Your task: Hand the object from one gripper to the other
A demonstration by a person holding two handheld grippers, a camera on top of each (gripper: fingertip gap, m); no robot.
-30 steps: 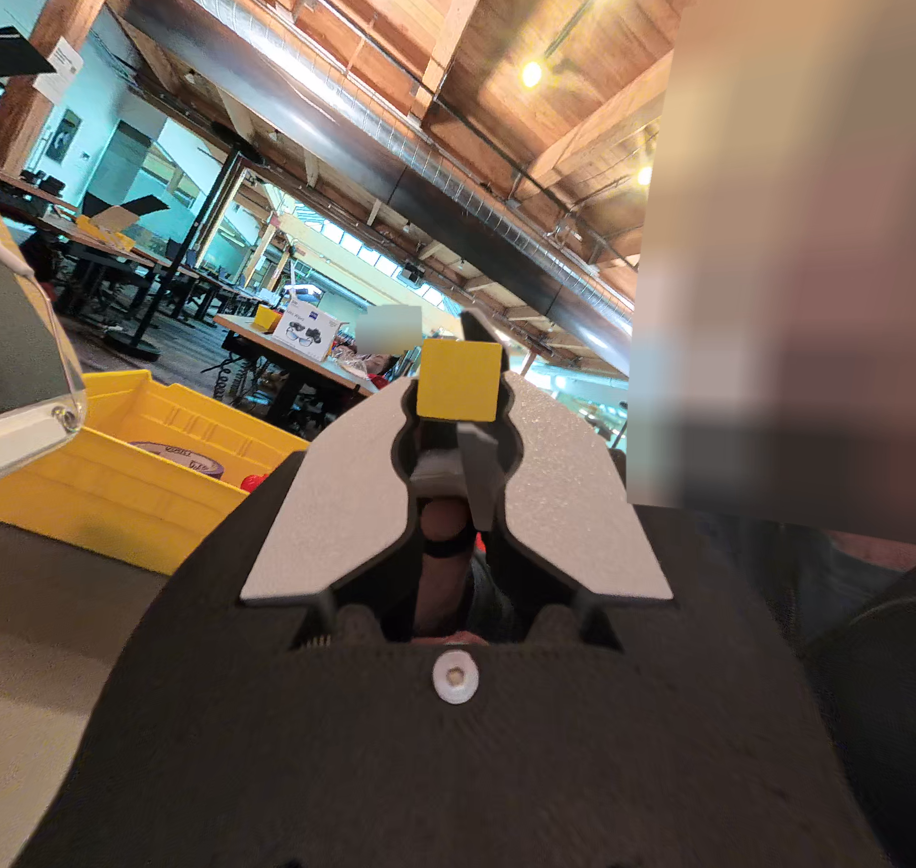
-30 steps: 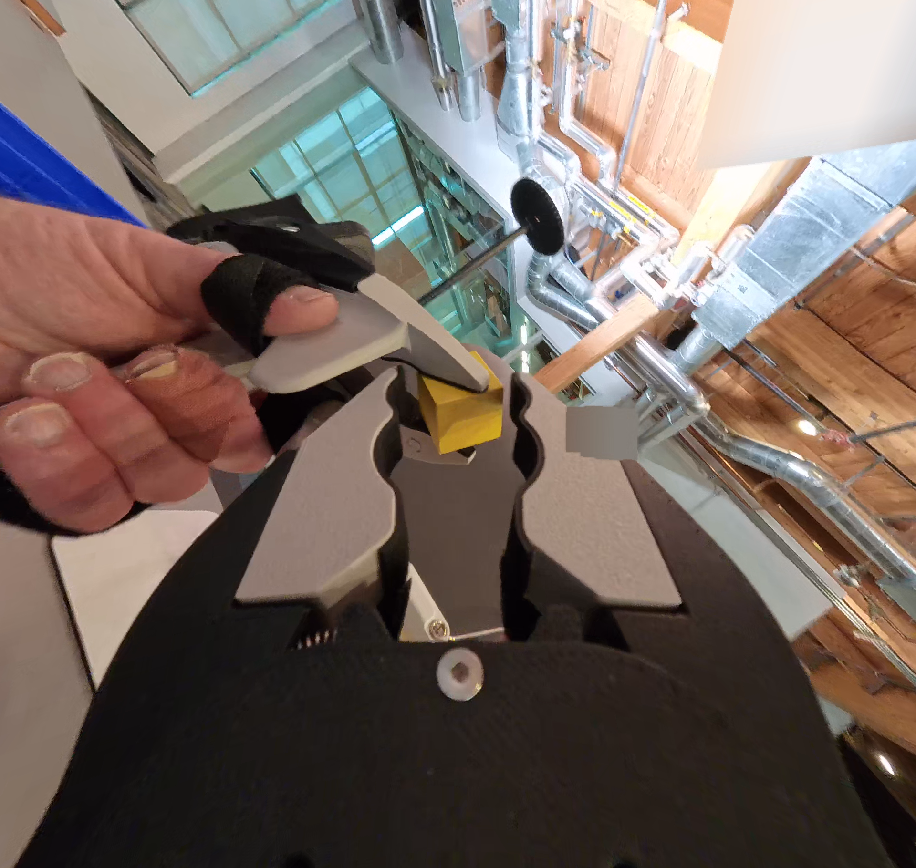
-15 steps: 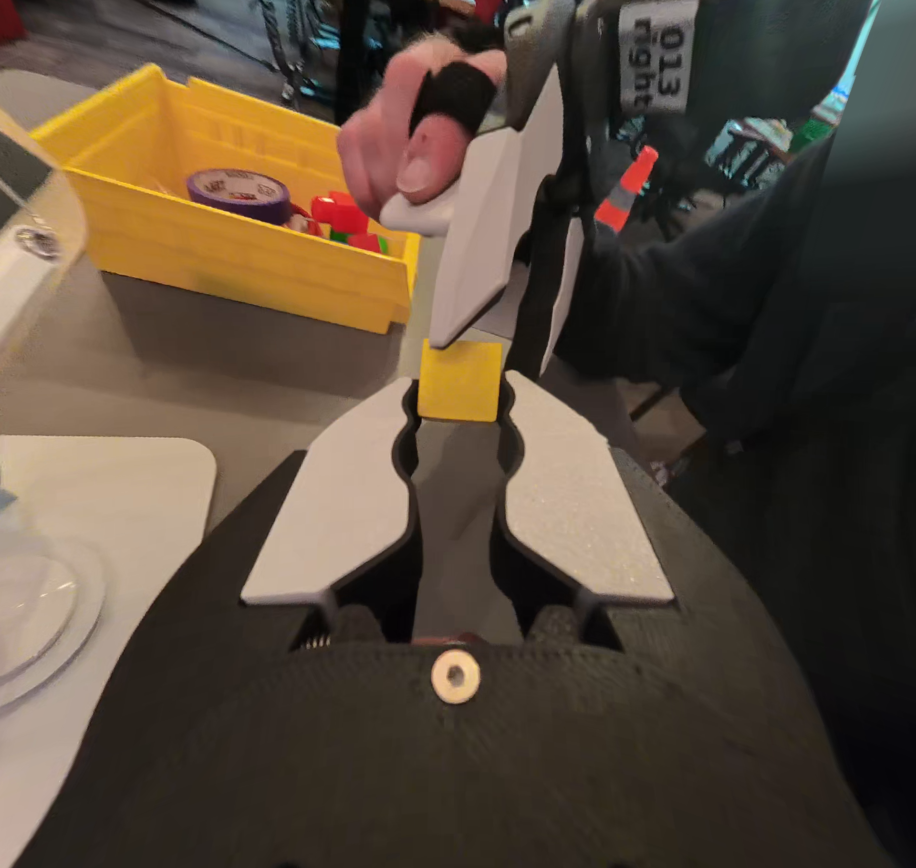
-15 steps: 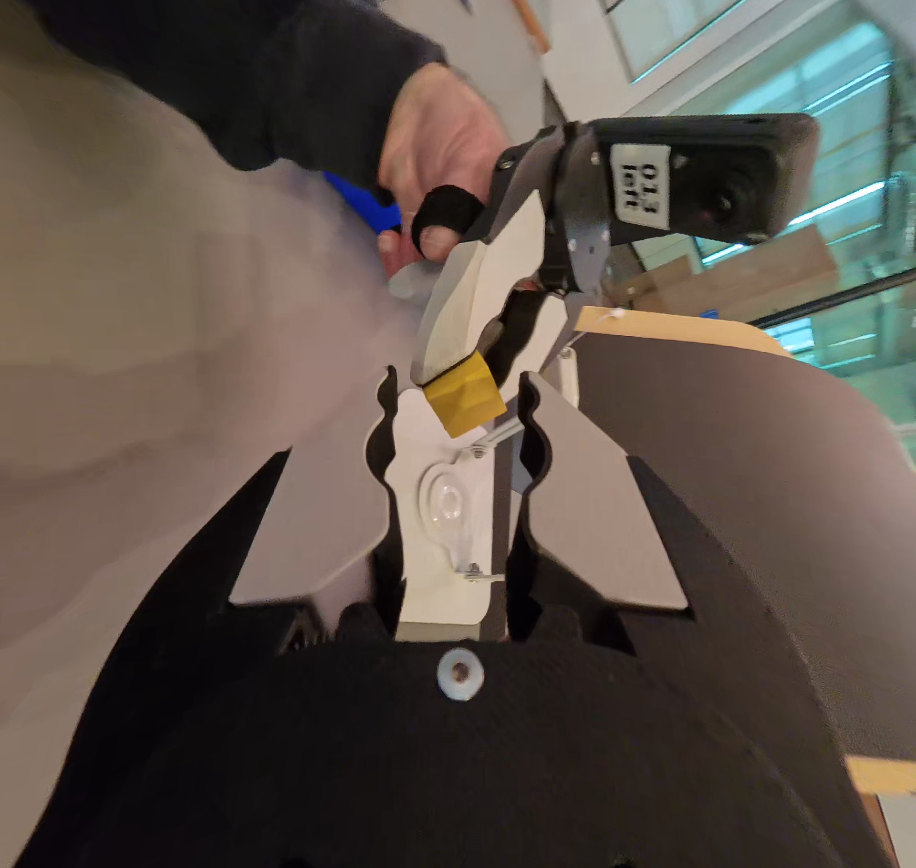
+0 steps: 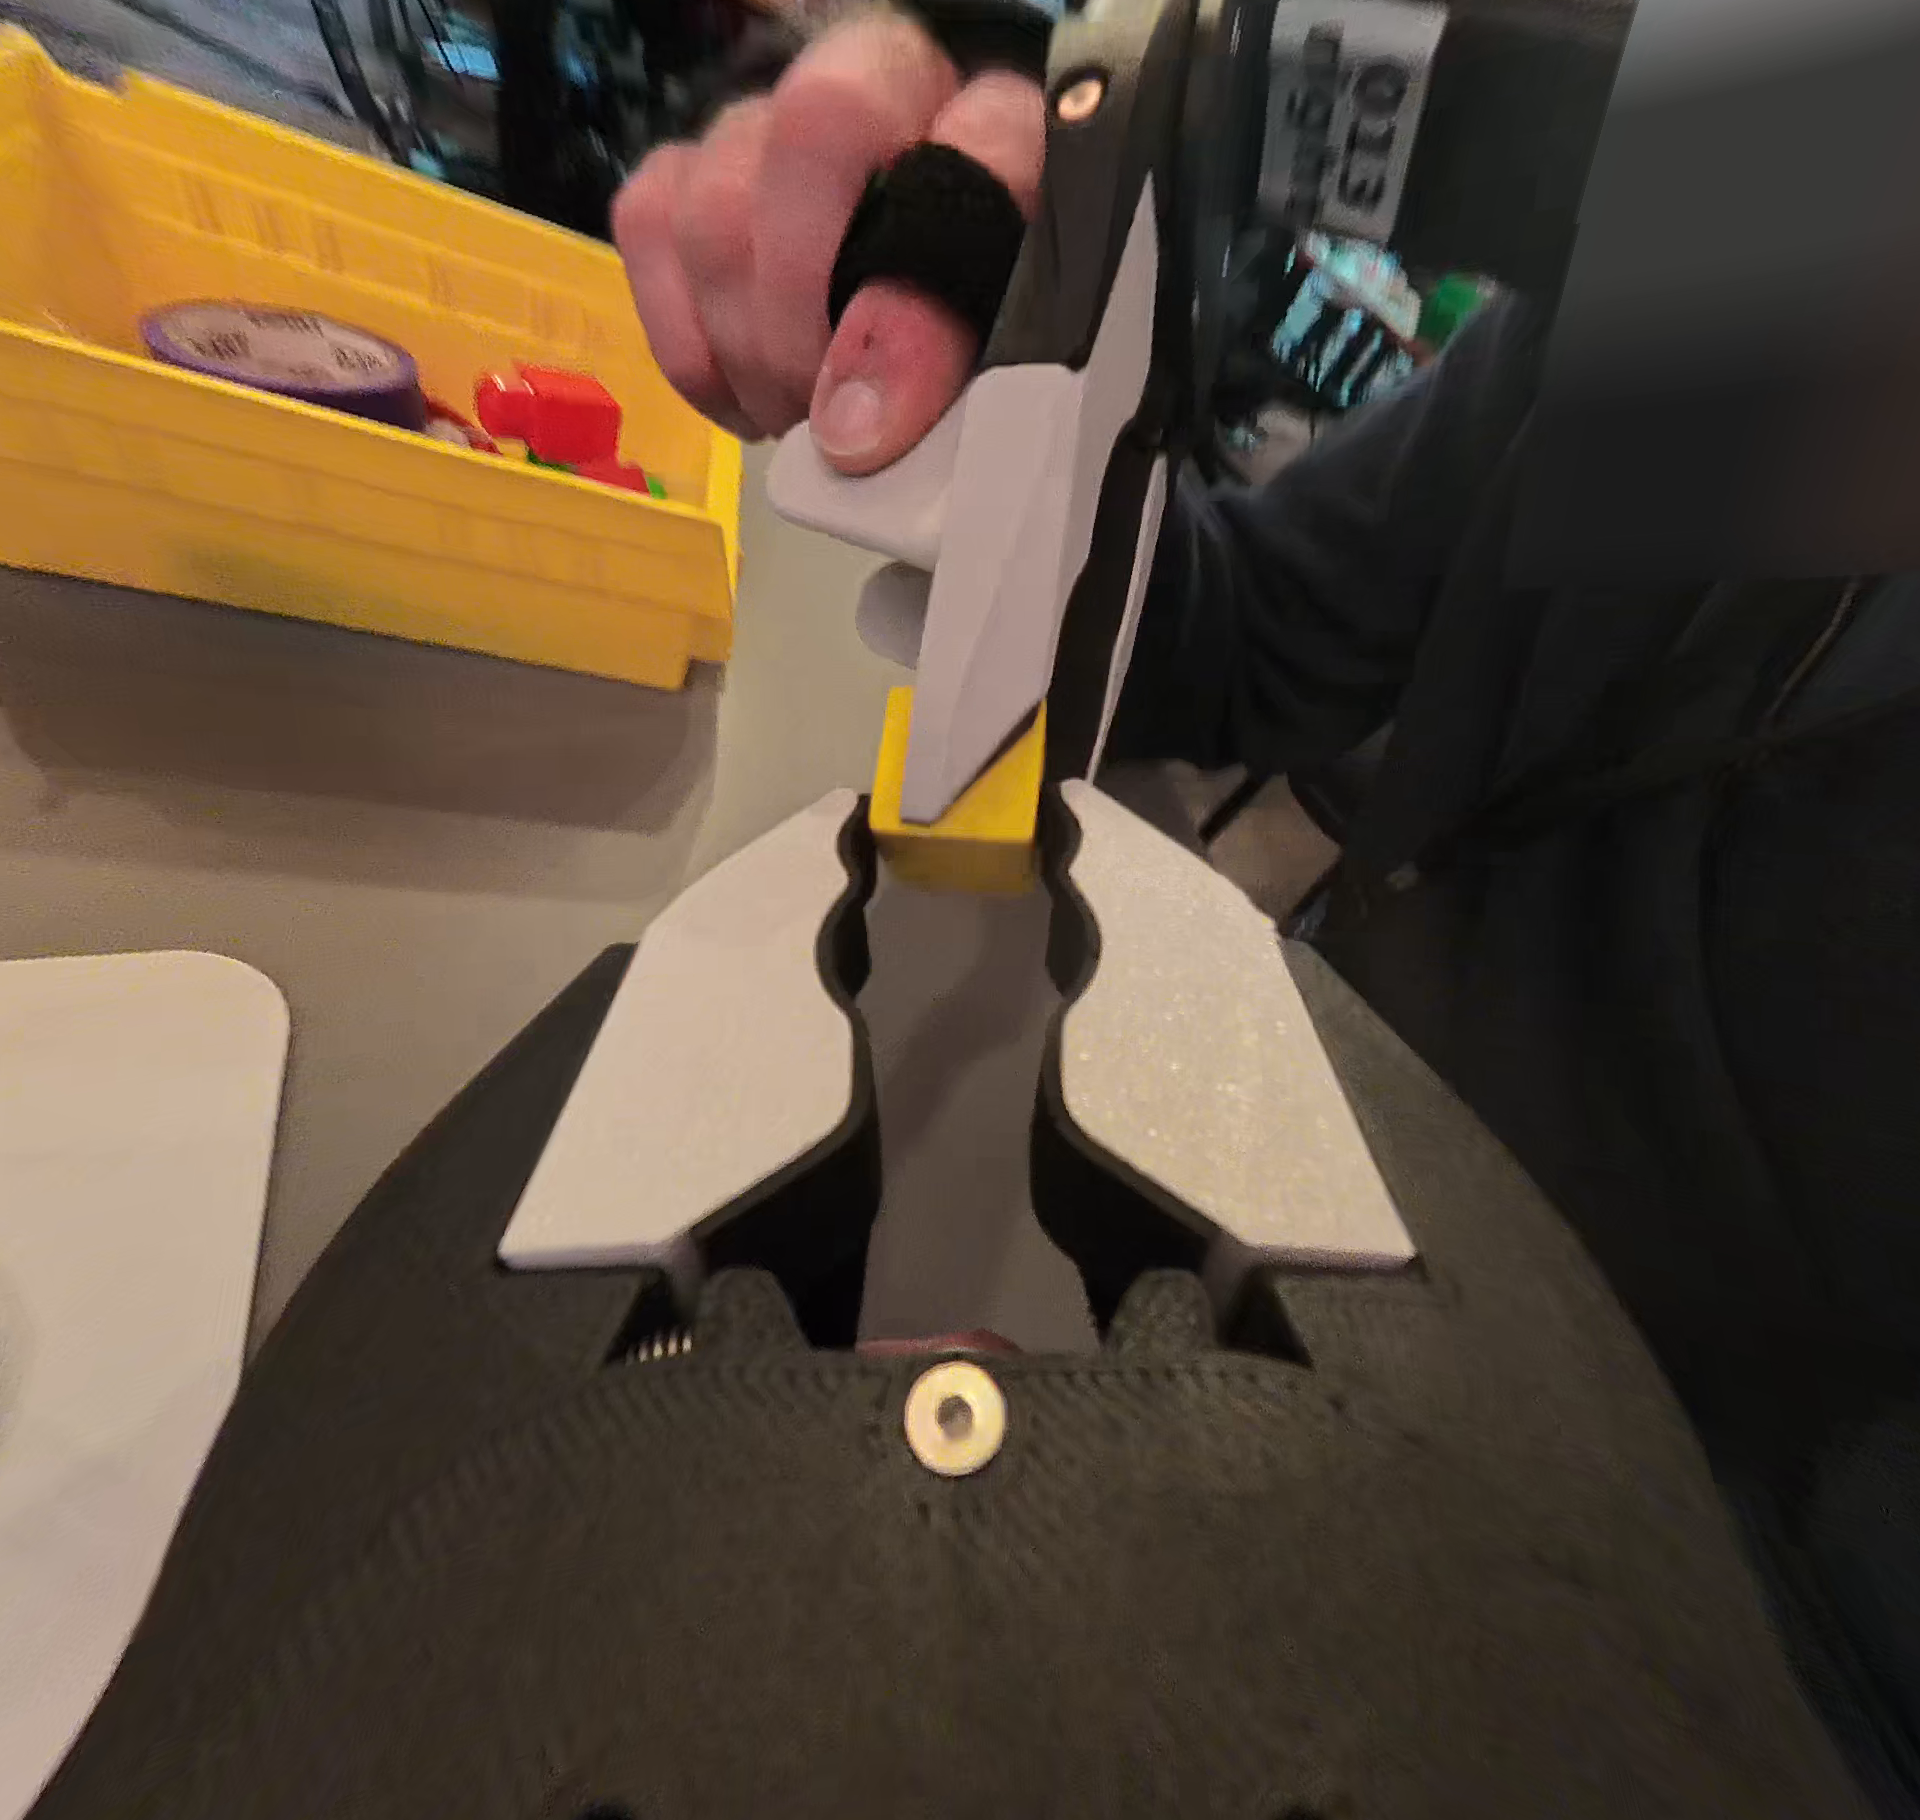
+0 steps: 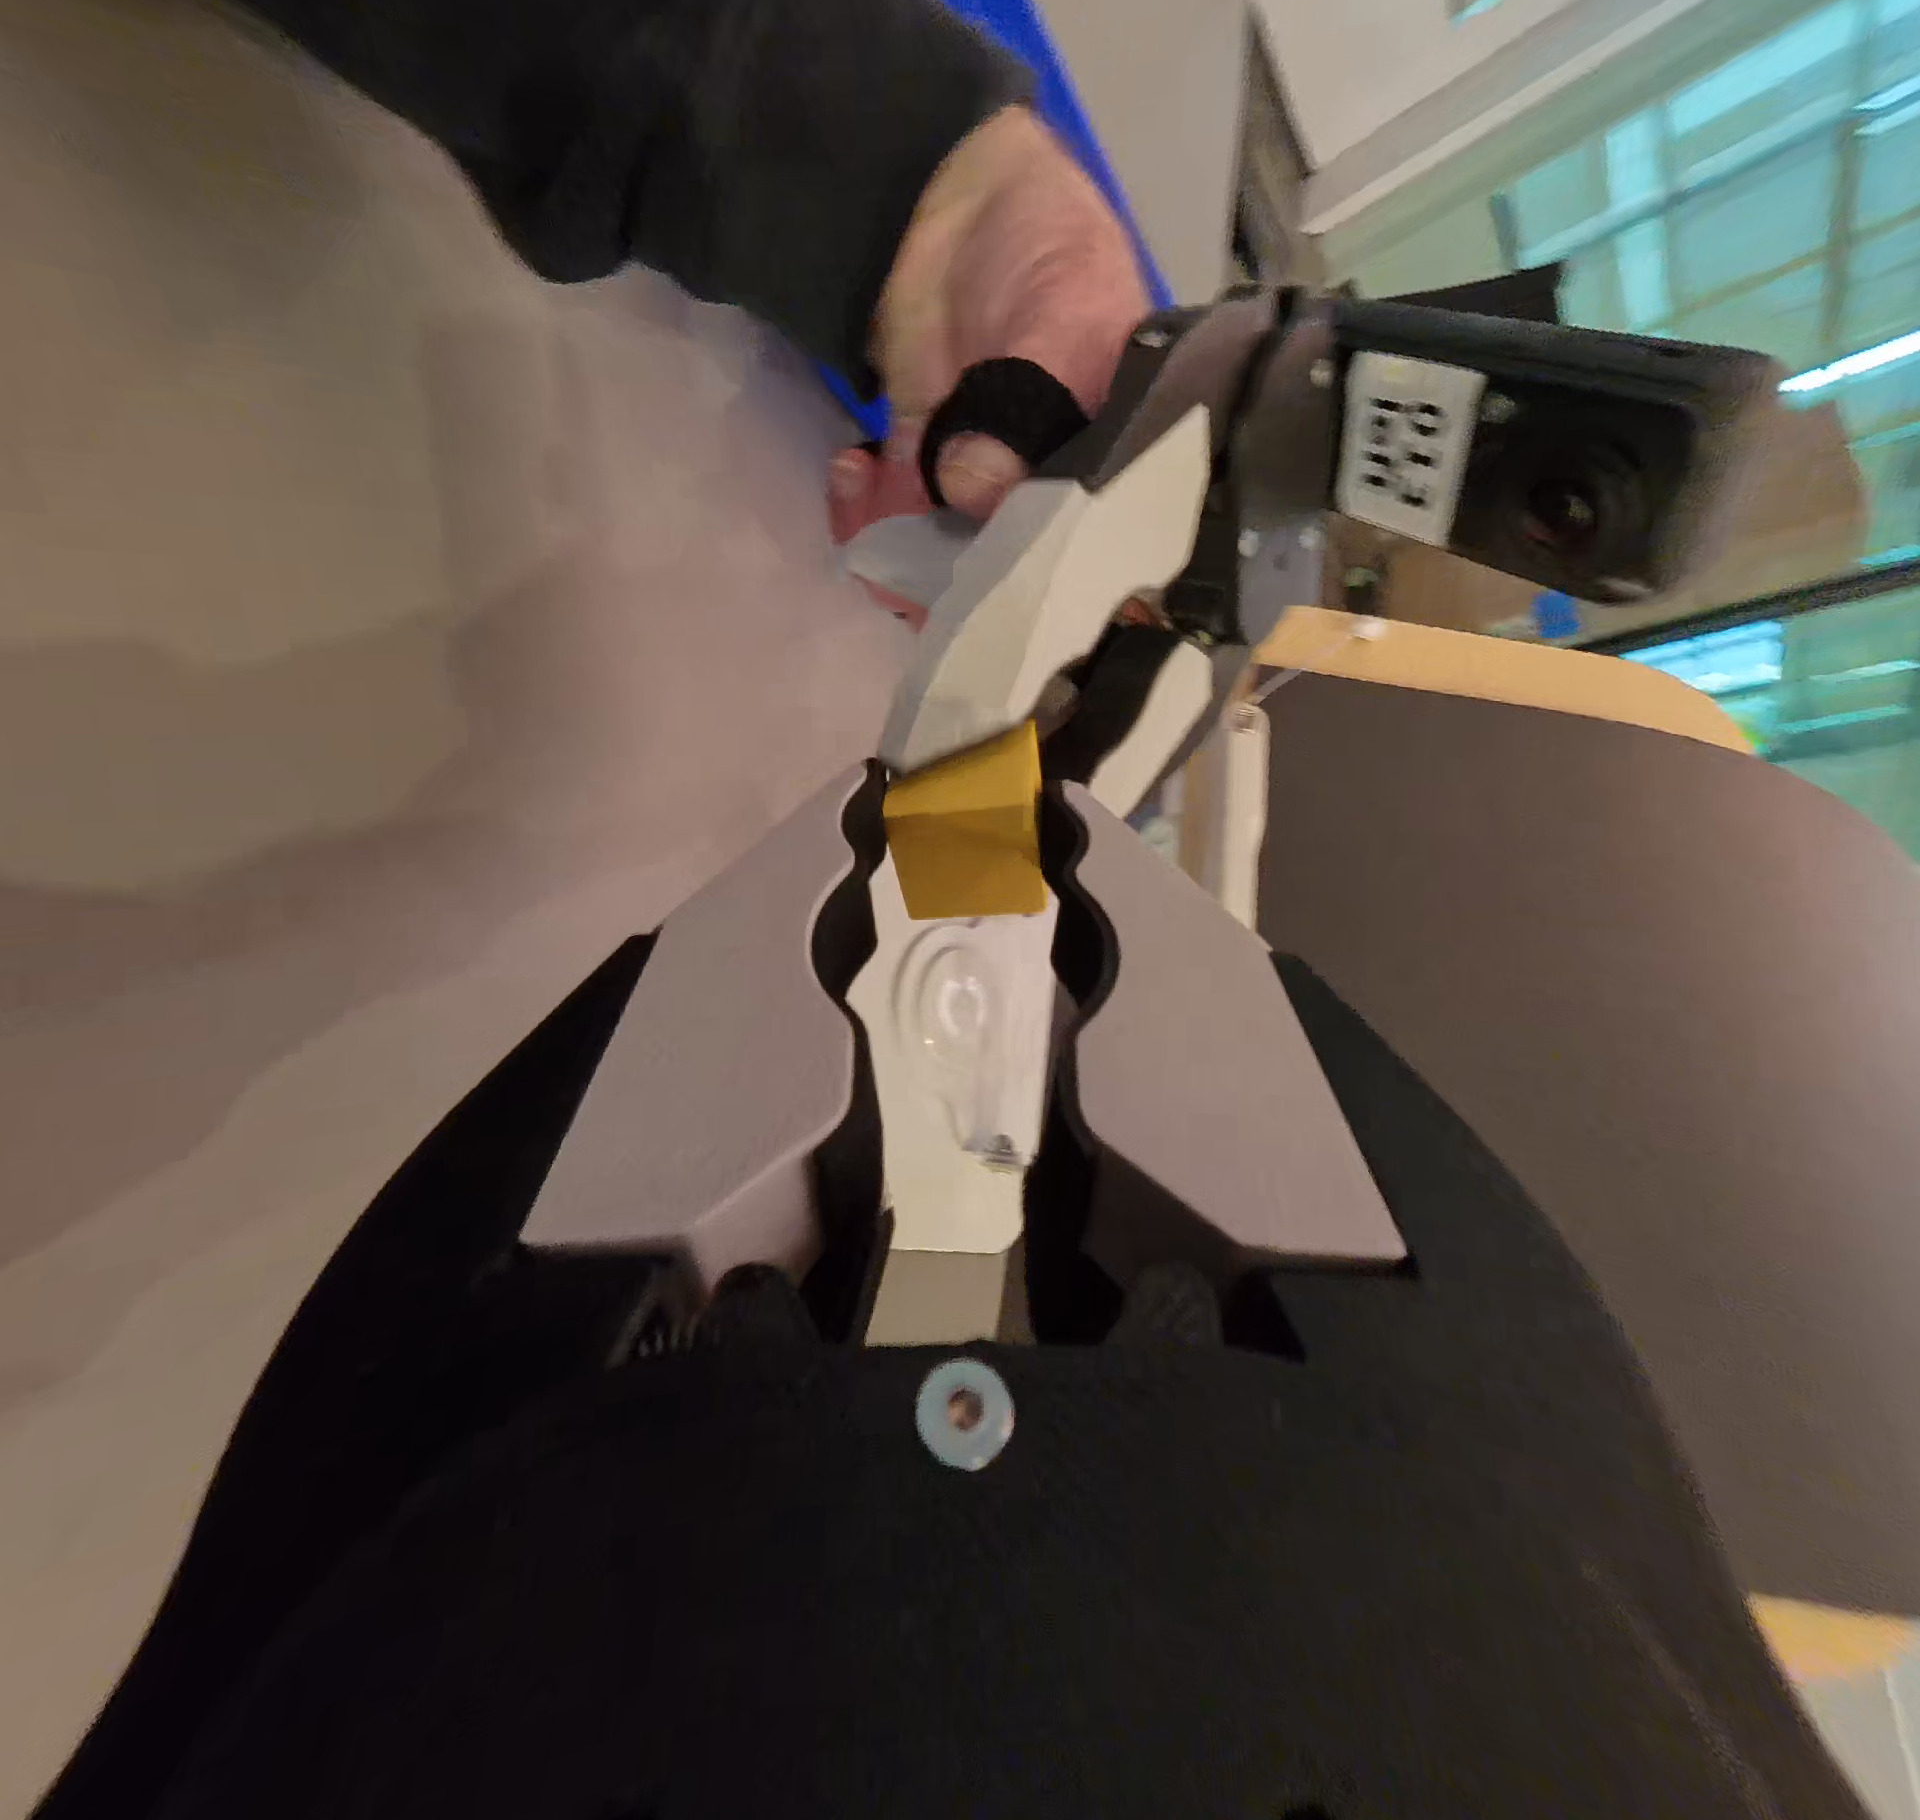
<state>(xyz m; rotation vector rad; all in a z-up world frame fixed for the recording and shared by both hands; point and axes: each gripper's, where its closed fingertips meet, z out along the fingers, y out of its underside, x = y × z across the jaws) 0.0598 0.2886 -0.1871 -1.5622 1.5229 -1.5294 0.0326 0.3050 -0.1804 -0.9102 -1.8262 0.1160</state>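
Observation:
A yellow cube point(image 5: 961, 856) sits between the tips of my left gripper point(image 5: 956, 814), which is shut on its two sides. The right gripper's grey fingers point(image 5: 997, 648) come down from above and clamp the cube's near and far faces. In the right wrist view the same cube point(image 6: 966, 856) is pinched between the tips of my right gripper point(image 6: 964, 814), and a finger of the left gripper point(image 6: 1039, 627) lies over its top. Both grippers hold the cube in the air above the grey table point(image 5: 416, 835).
A yellow bin point(image 5: 364, 544) at the back left holds a purple tape roll point(image 5: 281, 362) and red pieces point(image 5: 556, 414). A white board point(image 5: 114, 1147) lies at the left. A person's hand point(image 5: 790, 264) and dark sleeve are close on the right. Both grippers' tips are close together, under 4 cm apart.
The right gripper's fingers, open around the cube before, have shut on it. The left gripper has kept its grip. Both grippers have swung down from facing the ceiling toward the table.

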